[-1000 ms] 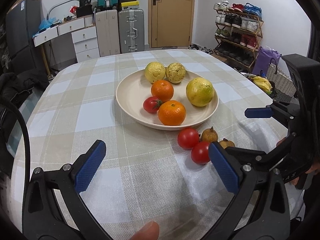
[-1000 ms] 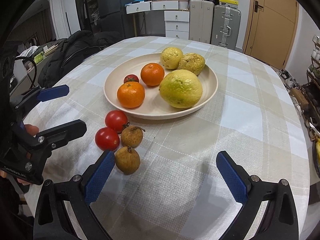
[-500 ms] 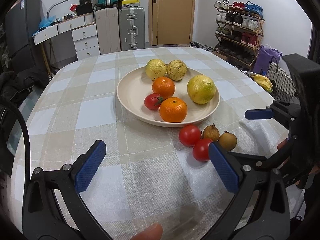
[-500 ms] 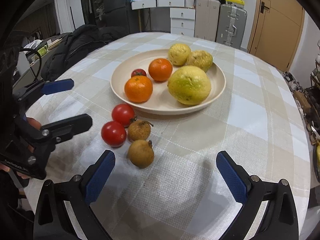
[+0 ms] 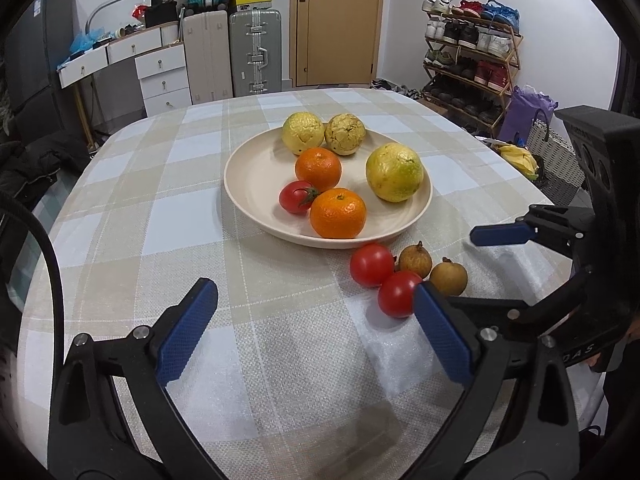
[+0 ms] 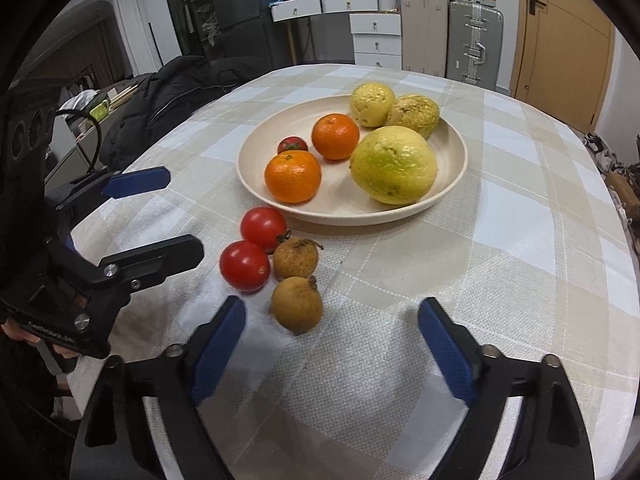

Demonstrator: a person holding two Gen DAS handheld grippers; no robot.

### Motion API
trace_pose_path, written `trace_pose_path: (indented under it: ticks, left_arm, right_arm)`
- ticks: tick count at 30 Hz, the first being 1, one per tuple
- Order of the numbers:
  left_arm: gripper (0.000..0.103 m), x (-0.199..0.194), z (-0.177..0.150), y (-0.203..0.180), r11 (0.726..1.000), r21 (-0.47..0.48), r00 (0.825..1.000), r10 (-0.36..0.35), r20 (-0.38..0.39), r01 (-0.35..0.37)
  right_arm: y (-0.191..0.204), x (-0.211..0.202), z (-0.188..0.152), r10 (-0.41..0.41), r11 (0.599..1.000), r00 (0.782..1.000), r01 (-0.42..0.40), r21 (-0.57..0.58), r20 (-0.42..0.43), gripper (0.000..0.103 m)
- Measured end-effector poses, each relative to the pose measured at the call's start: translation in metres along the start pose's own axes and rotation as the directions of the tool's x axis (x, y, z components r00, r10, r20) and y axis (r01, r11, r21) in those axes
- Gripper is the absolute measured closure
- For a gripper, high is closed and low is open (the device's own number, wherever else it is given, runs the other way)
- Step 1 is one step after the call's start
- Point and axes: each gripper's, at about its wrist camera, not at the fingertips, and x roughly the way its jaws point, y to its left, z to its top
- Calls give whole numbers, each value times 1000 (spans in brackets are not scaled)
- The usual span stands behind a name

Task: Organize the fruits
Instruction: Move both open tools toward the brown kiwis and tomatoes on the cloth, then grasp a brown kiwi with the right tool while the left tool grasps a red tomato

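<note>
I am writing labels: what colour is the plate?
The plate is cream, clearest in the left wrist view.

I count one cream plate (image 5: 244,184) on one checked tablecloth (image 5: 160,216). On it sit six fruits: two oranges (image 5: 338,213), one small tomato (image 5: 295,197), one large yellow-green fruit (image 5: 394,172), and two wrinkled yellow fruits (image 5: 303,134). Beside the plate lie four more: two red tomatoes (image 6: 245,266) and two small brown fruits (image 6: 297,305). I hold two tools, the left gripper (image 5: 316,336) and the right gripper (image 6: 332,346).
</note>
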Motion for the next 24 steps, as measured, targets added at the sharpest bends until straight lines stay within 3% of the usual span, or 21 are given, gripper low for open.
trace_pose_path:
  ticks: [9,18,24]
  left_arm:
    - [5,1,0,-1,1000,4,1000,-3,3,3]
    - [5,3,0,-2,1000,4,1000,-15,-4,15]
    - [5,3,-1,-2,1000,4,1000,-17,-5,17]
  right_arm:
    - [14,1,-5,-2,997,1000,2,-74,1,43]
    - [14,-3,-5,8,998,1000,-6,-70,19,75]
    - [17,-8,-4,13,997,999,-10,-79,39,76]
